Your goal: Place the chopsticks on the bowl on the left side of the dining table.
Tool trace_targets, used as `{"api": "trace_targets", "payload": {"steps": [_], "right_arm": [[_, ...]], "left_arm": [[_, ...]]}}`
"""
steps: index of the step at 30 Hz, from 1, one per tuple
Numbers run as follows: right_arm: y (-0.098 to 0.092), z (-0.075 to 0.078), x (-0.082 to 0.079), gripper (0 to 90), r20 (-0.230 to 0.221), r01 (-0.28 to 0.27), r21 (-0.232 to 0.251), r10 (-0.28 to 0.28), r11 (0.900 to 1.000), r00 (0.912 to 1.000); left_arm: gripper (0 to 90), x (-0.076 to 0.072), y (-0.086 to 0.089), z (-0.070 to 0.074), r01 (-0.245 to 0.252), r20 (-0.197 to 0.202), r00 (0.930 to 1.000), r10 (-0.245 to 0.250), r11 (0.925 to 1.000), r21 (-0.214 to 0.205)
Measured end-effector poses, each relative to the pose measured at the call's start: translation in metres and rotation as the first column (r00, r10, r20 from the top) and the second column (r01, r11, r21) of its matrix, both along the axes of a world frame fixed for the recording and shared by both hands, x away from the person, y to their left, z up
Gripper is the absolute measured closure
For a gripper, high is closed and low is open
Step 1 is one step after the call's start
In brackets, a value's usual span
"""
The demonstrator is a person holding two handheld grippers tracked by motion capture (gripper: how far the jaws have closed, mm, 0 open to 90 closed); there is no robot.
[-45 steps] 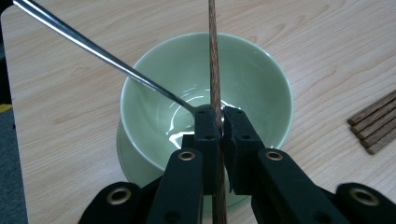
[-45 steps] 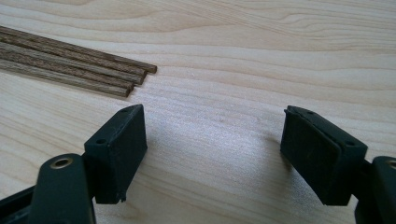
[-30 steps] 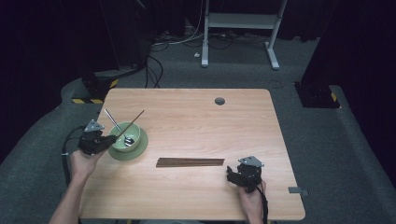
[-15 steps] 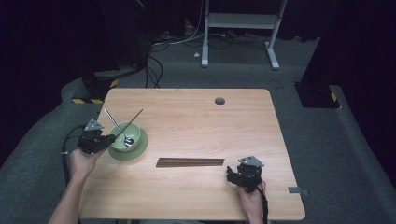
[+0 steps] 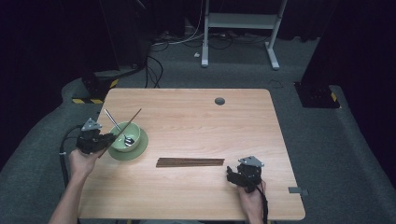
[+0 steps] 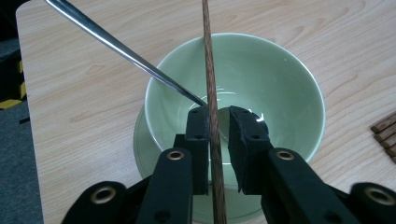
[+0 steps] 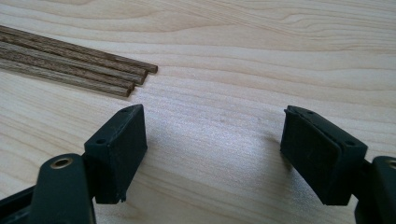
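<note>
A pale green bowl [image 5: 125,135] stands on a matching saucer [image 5: 141,148] at the table's left, with a metal spoon [image 5: 112,122] leaning in it. My left gripper [image 5: 109,139] is at the bowl's near-left rim. Its jaws have just been opening. A single brown chopstick [image 6: 210,70] stands between them, over the bowl [image 6: 280,84]. It rests against the left pad, with a gap to the right pad. The spoon handle [image 6: 116,44] crosses behind. A bundle of chopsticks [image 5: 189,162] lies mid-table. My right gripper [image 5: 229,171] sits to its right, open and holding nothing [image 7: 215,121], near the stick ends [image 7: 70,65].
The wooden table [image 5: 196,116] has a round cable hole [image 5: 219,101] near its far edge. Cables and a white desk frame [image 5: 238,28] stand on the dark floor beyond. Both of the person's forearms enter from the bottom edge.
</note>
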State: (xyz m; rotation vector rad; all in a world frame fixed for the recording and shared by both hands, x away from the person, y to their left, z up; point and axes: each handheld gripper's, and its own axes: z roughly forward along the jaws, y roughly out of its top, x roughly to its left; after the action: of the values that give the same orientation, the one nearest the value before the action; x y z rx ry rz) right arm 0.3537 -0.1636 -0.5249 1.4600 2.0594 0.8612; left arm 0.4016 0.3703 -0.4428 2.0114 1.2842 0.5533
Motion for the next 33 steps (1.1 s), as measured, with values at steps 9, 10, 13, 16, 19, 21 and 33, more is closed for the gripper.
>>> {"api": "trace_targets", "payload": {"steps": [9,10,13,16,19,21,33], "right_arm": [[0.0,0.0,0.0,21.8,0.0,0.0,0.0,0.0,1.0,1.0],[0.0,0.0,0.0,21.8,0.0,0.0,0.0,0.0,1.0,1.0],[0.0,0.0,0.0,21.8,0.0,0.0,0.0,0.0,1.0,1.0],[0.0,0.0,0.0,21.9,0.0,0.0,0.0,0.0,1.0,1.0],[0.0,0.0,0.0,21.9,0.0,0.0,0.0,0.0,1.0,1.0],[0.0,0.0,0.0,21.8,0.0,0.0,0.0,0.0,1.0,1.0],[0.0,0.0,0.0,21.8,-0.001,0.0,0.0,0.0,1.0,1.0]], "left_arm": [[67.5,-0.004,-0.008,-0.002,-0.015,0.007,0.9999,0.015,0.9998,-0.016],[65.6,-0.004,-0.01,-0.001,-0.018,0.011,0.9998,0.018,0.9997,-0.016],[60.8,-0.006,-0.018,0.0,-0.016,0.025,0.9996,0.017,0.9998,-0.013],[56.9,-0.006,-0.029,0.002,-0.004,0.034,0.9994,0.004,0.9999,-0.01],[55.3,-0.007,-0.036,0.003,0.006,0.045,0.999,-0.005,0.9999,-0.009],[54.8,-0.007,-0.037,0.003,0.007,0.049,0.9988,-0.007,0.9999,-0.01],[52.4,-0.006,-0.053,0.004,0.036,0.05,0.9982,-0.034,0.9987,-0.036]]}}
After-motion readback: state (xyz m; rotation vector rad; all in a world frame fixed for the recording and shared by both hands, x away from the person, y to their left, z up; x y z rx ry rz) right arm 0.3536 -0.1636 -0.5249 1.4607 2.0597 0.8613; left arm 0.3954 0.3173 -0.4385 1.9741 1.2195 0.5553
